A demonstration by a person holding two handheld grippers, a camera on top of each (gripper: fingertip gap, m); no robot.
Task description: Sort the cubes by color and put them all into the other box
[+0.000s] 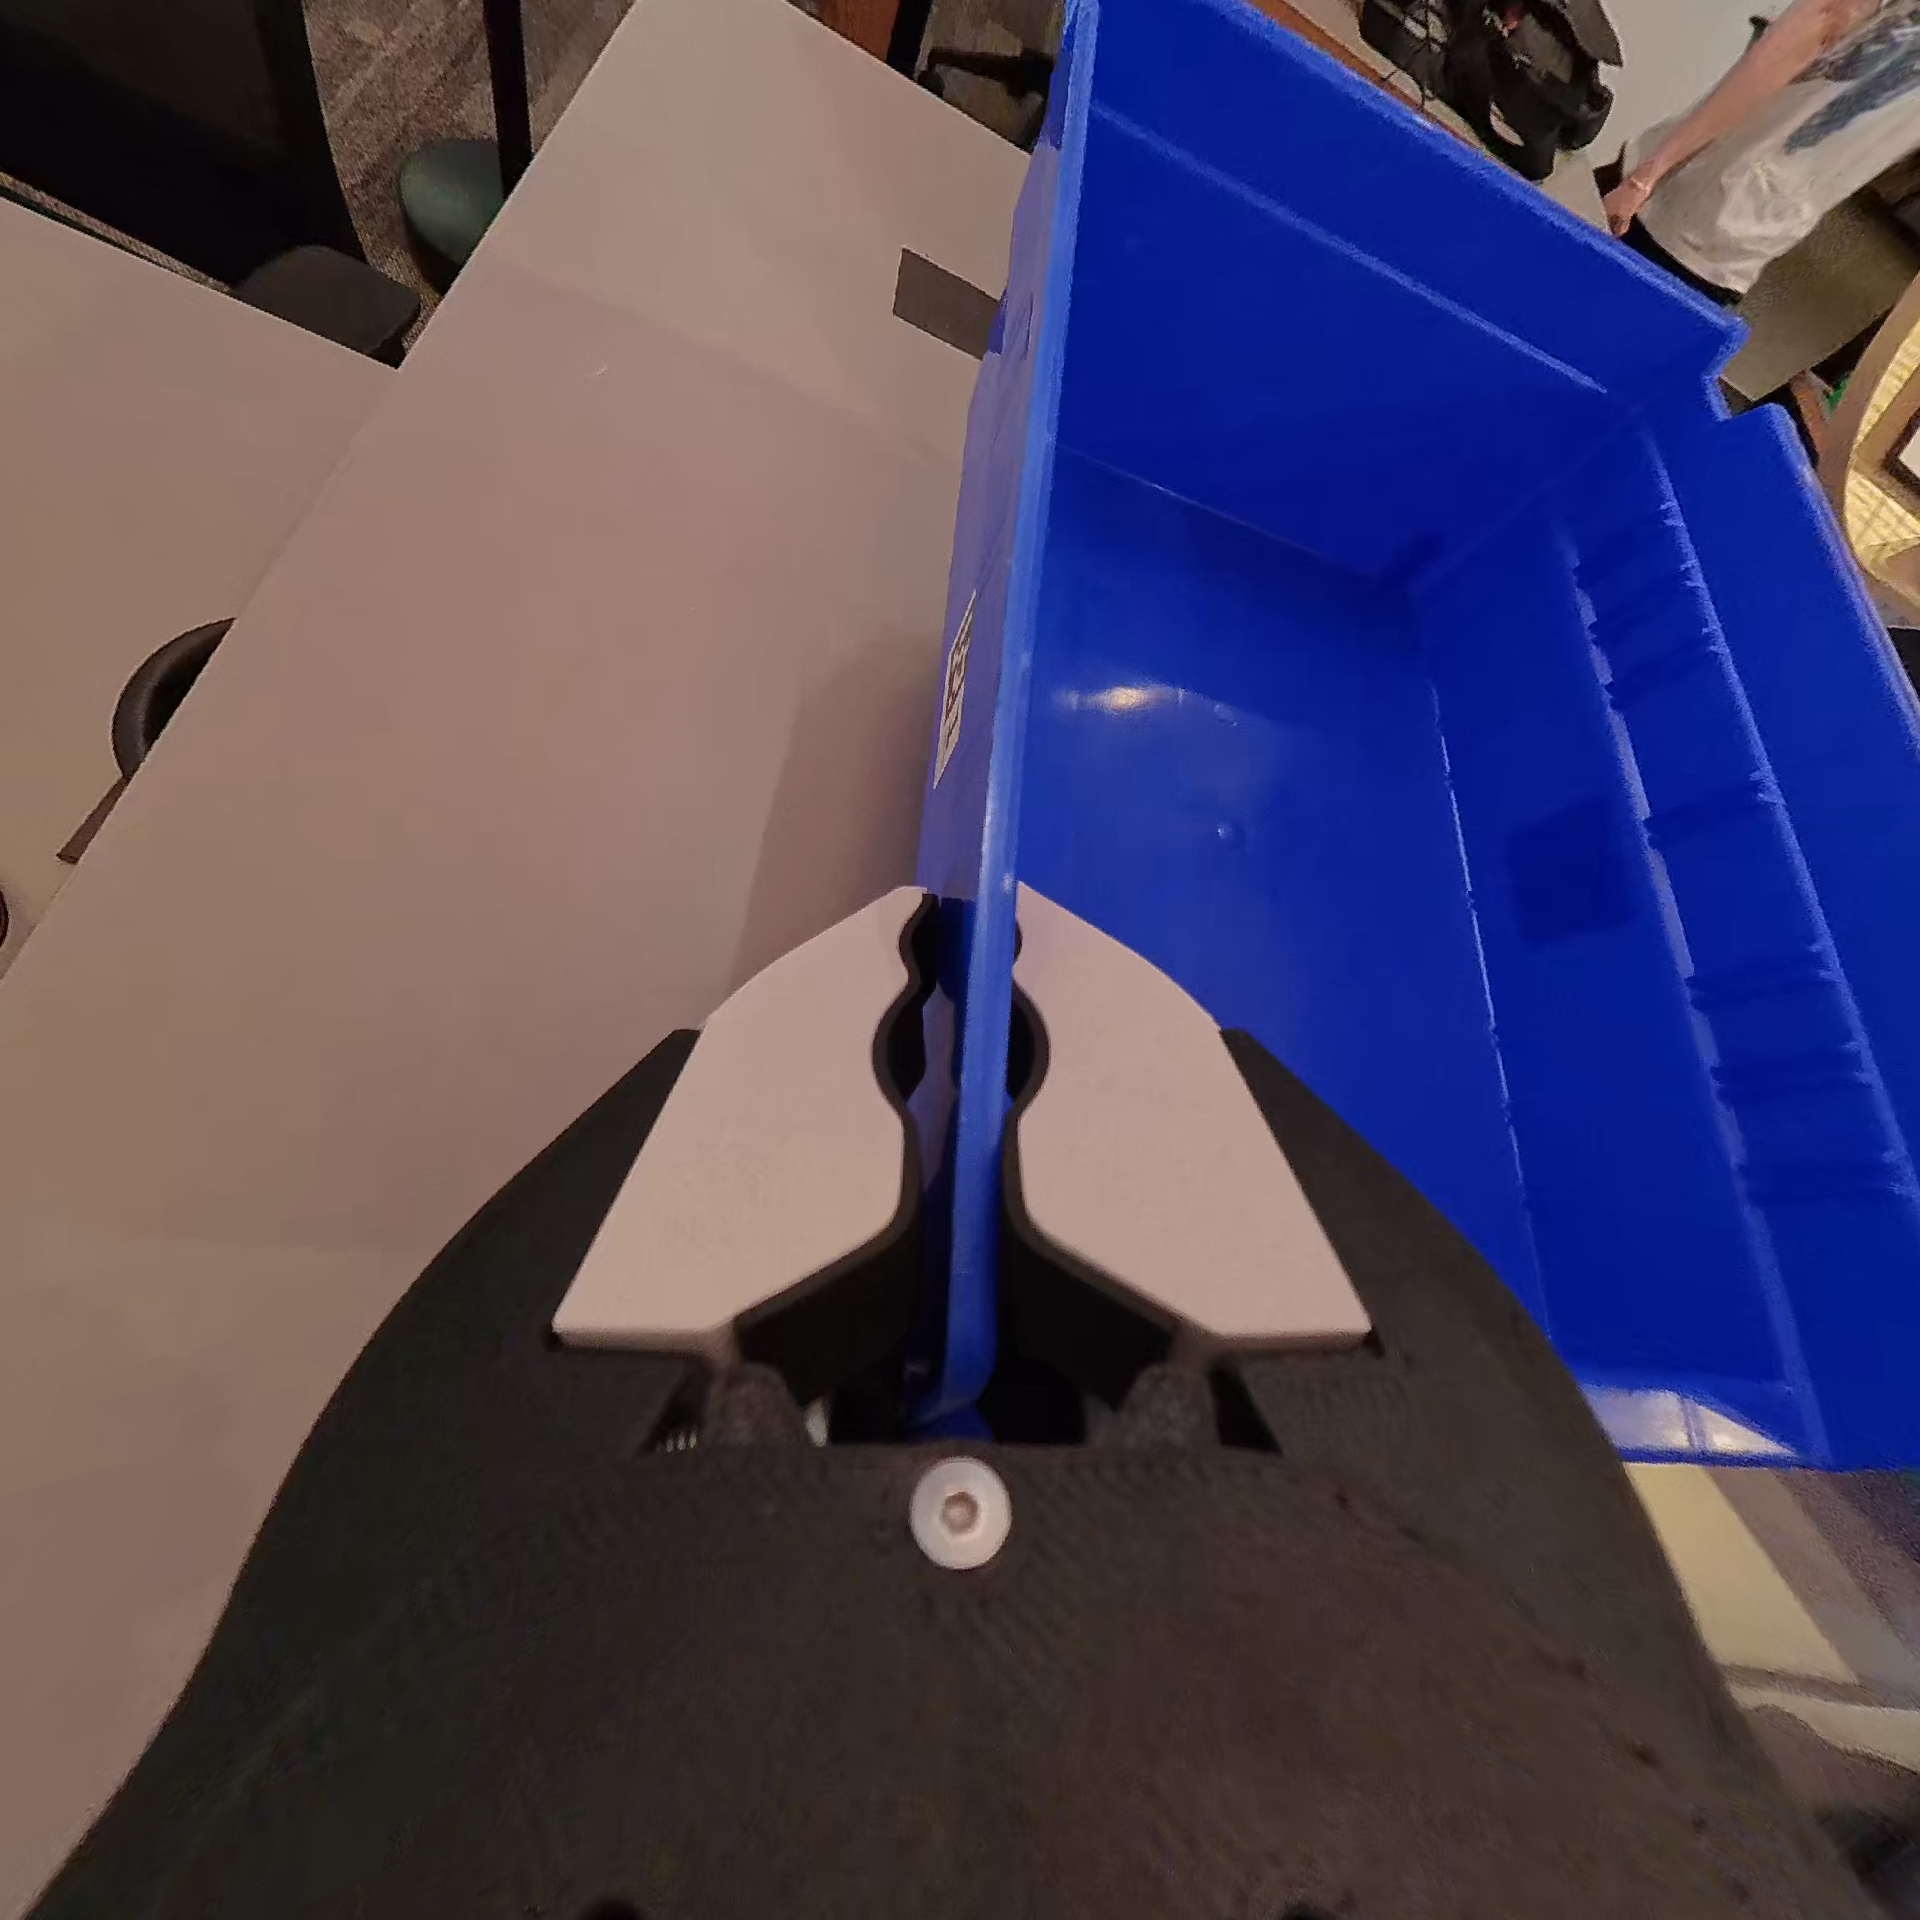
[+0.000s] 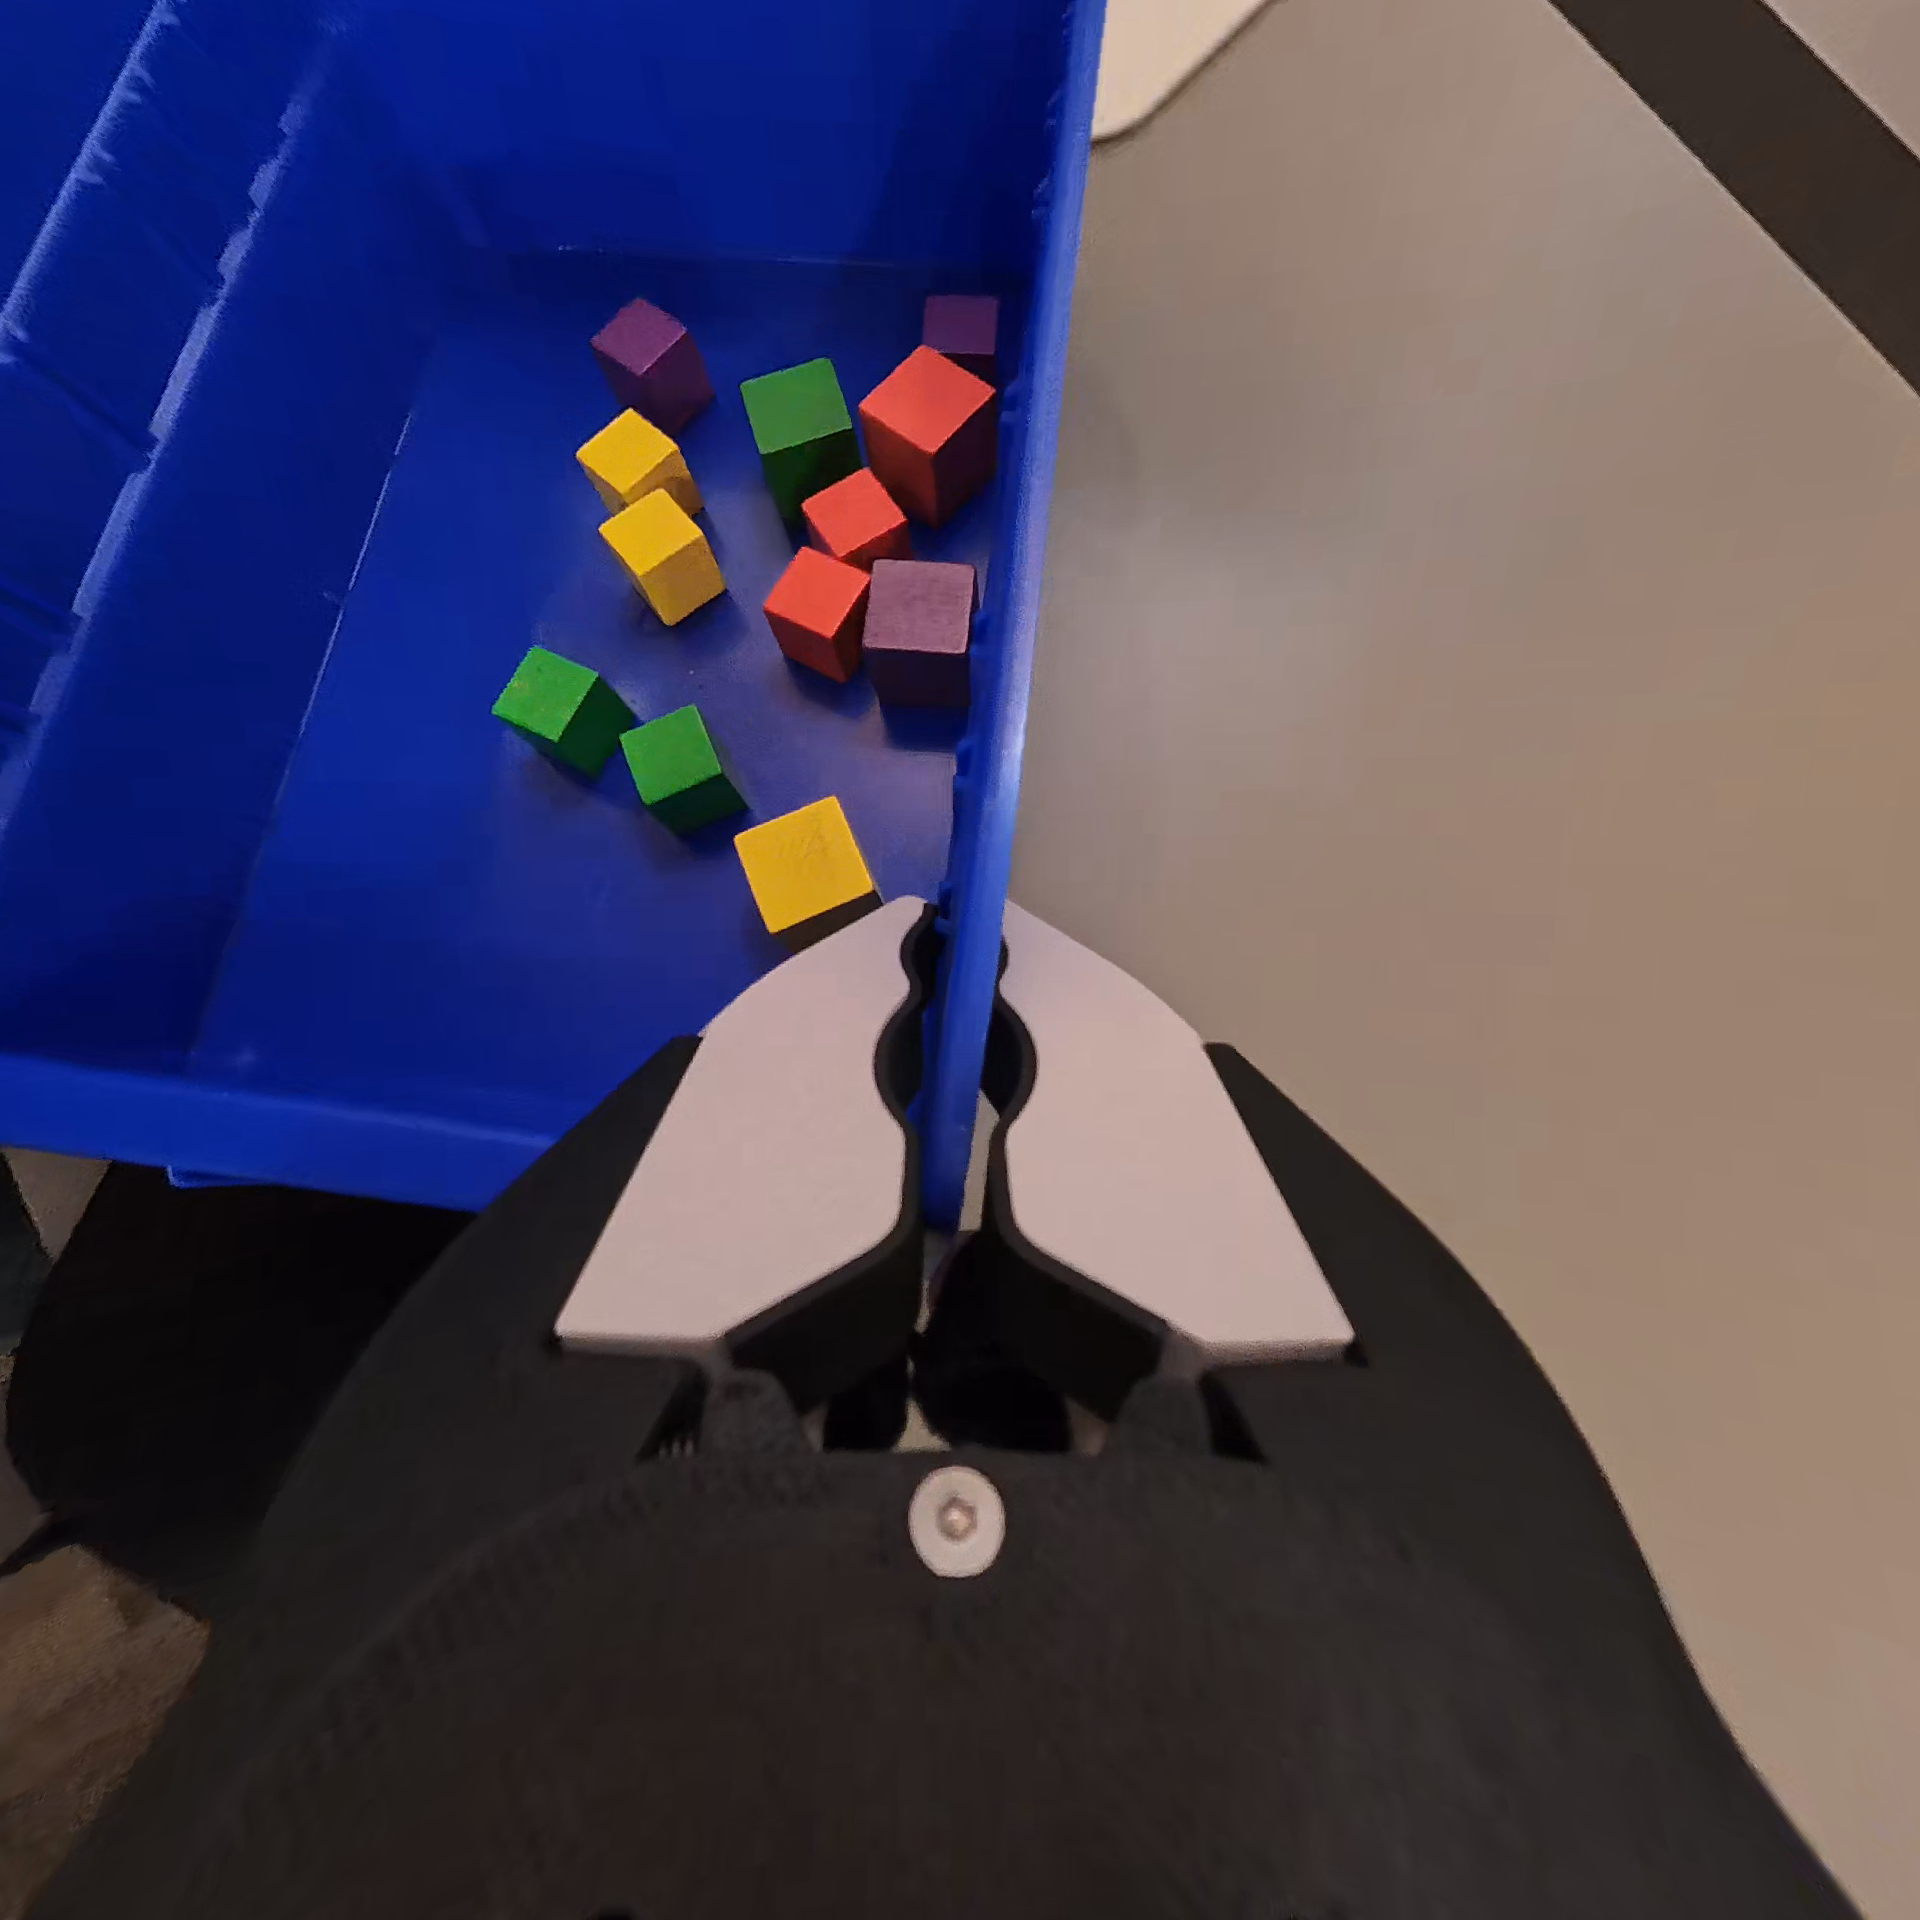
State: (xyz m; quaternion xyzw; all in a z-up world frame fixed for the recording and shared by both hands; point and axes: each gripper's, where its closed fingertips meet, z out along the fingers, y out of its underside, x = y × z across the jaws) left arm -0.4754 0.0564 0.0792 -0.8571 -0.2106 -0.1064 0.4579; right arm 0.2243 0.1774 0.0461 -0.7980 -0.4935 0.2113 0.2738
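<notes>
My left gripper [image 1: 971,914] is shut on the left wall [image 1: 1013,582] of a blue box; its inside [image 1: 1299,831] shows no cubes in the left wrist view. My right gripper [image 2: 961,920] is shut on the right wall [image 2: 1039,520] of a blue box. Inside that box lie several cubes: yellow ones [image 2: 805,860] [image 2: 662,554], green ones [image 2: 681,764] [image 2: 800,421], red ones [image 2: 928,426] [image 2: 818,608] and purple ones [image 2: 920,613] [image 2: 652,348]. The nearest yellow cube lies just left of my right fingertips. Whether both views show the same box I cannot tell.
A light grey table [image 1: 468,727] lies left of the box, with a dark tape patch [image 1: 940,301] and a round hole [image 1: 171,691]. Grey tabletop [image 2: 1455,727] lies right of the box. A person [image 1: 1766,156] stands at the far right.
</notes>
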